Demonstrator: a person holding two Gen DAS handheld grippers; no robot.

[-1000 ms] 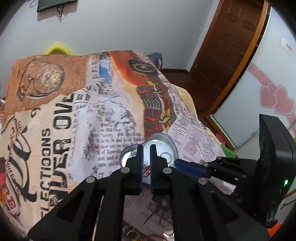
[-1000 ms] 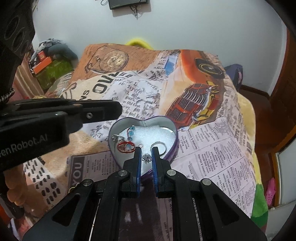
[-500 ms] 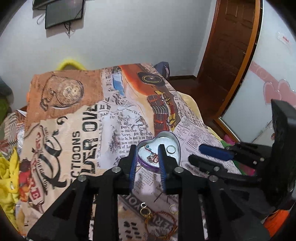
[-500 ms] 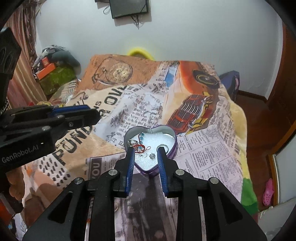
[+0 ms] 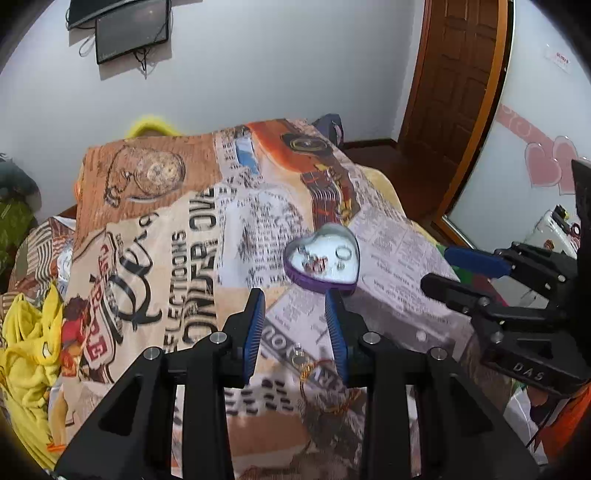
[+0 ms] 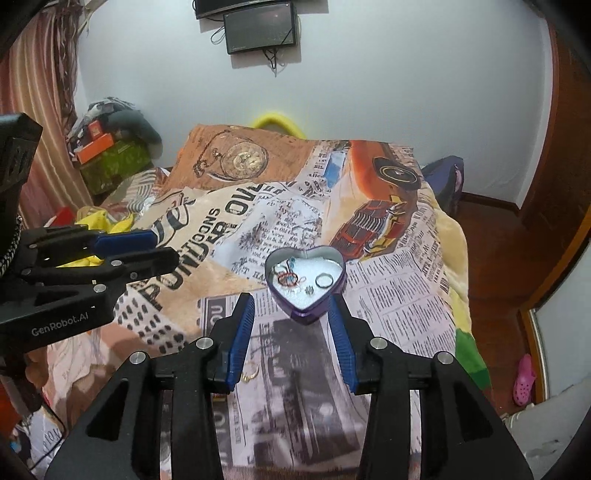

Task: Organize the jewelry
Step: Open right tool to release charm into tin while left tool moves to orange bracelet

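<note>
Heart tin (image 6: 306, 284) sits open on the bed's printed blanket (image 6: 399, 295), just past both grippers' tips.

Left gripper (image 5: 295, 325): jaws part open, just been opening, nothing between the blue pads (image 5: 255, 328). Held above the blanket, clear of the tin.

Right gripper (image 6: 291, 328): jaws also part open, just been opening, empty. The tin's point lies between the fingertips in frame, but the pads aren't touching it.

Right view only:
- Tin contents are sharp: red wire piece (image 6: 287, 279) with blue beads at left, plain ring (image 6: 324, 280) at right, small silver stud (image 6: 309, 290) near the point. All on white foam lining.
- Thin gold ring (image 6: 251, 374) on the blanket, just beside the left finger's base.
- Clutter pile (image 6: 107, 151) and curtain (image 6: 40, 110) at far left; pink shoe (image 6: 524, 380) on the floor at right.
- Left gripper seen side-on at frame left, also visibly apart.

Left view only:
- Loose pieces still on the blanket between its fingers: small silver ring (image 5: 300, 357) and a gold chain loop (image 5: 325, 391) below it.
- Yellow cloth (image 5: 26, 354) at the left edge of the bed.
- Wooden door (image 5: 454, 88) and a white panel with pink heart stickers (image 5: 546, 166) at right.
- Right gripper side-on at frame right.
- Tin contents motion-blurred here; only the ring is readable.

Both views: wall-mounted screen (image 6: 262, 31) on the far wall.
</note>
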